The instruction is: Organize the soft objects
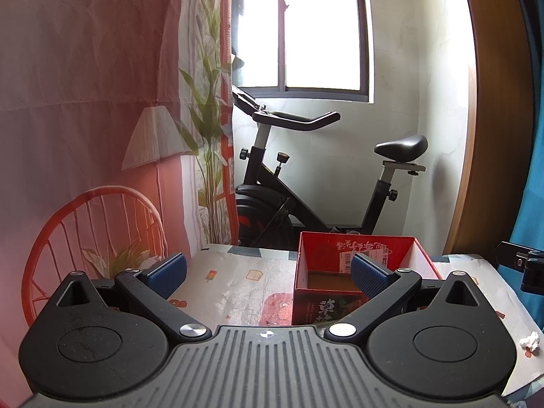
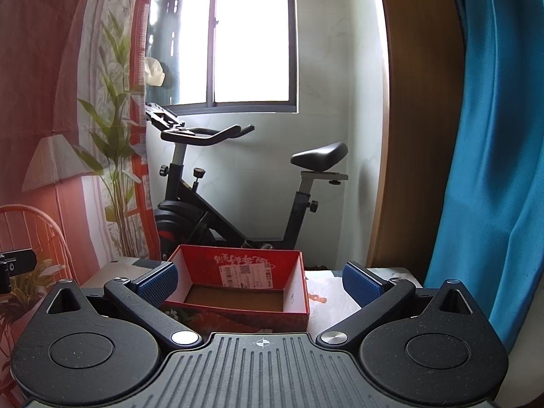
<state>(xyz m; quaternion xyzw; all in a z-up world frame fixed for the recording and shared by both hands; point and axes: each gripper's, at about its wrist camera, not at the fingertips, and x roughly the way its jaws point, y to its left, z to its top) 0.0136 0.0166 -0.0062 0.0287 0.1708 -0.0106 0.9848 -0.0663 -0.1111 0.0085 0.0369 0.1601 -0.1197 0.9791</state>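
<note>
Both grippers spread wide — nothing held

Left gripper (image 1: 268,273) and right gripper (image 2: 260,282) sit level, pointing forward, blue pads (image 1: 170,270) far apart on each. A bit of each gripper's body peeks into the other's view — side by side.

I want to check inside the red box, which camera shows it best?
The right wrist view: the red box sits centred between the open tongs, its brown floor visible and bare. In the left wrist view the red box is partly hidden behind a pad.
</note>
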